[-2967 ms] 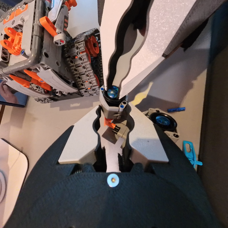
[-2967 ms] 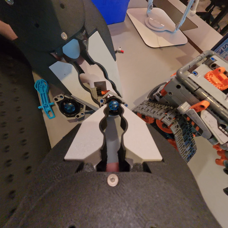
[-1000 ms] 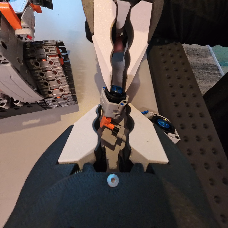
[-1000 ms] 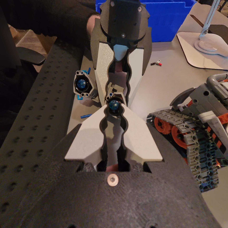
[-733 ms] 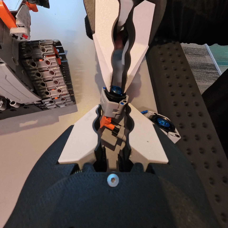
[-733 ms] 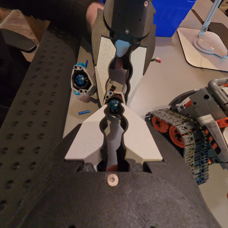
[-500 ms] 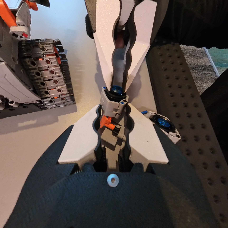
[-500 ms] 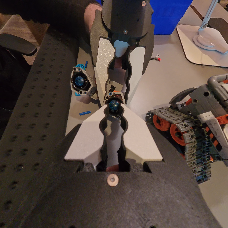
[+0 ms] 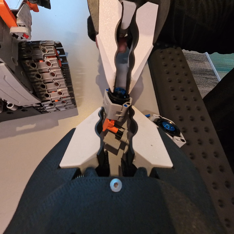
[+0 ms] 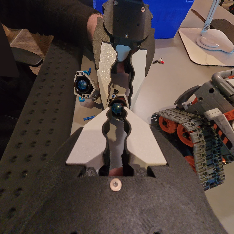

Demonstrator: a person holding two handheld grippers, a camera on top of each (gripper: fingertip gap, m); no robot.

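My left gripper (image 9: pixel 116 110) is shut on a grey brick-built housing (image 9: pixel 115 108) with an orange pin (image 9: pixel 108 124) and a black socket. A blue ball (image 9: pixel 119 91) sits in the socket. My right gripper (image 9: pixel 120 88) comes from the opposite side, its tips closed on the ball. In the right wrist view the right gripper (image 10: pixel 117 109) pinches the blue ball (image 10: pixel 116 109), and the left gripper (image 10: pixel 118 101) faces it, held by a hand in a dark sleeve. The piece is held above the pale table (image 10: pixel 158 88).
A second grey housing with a blue ball (image 10: pixel 83 86) lies beside the grippers; it also shows in the left wrist view (image 9: pixel 167 127). A tracked brick-built vehicle (image 10: pixel 189 133) stands to one side. A black perforated board (image 10: pixel 38 114), a blue bin (image 10: pixel 164 19), a white stand base (image 10: pixel 208 48) and small loose pins (image 10: pixel 89 117) surround. Left and right tips are no more than a few centimetres apart.
Since three seconds ago both grippers, still joined at the housing and ball, have swung toward the perforated board, away from the tracked vehicle. Over the last second they barely shift.
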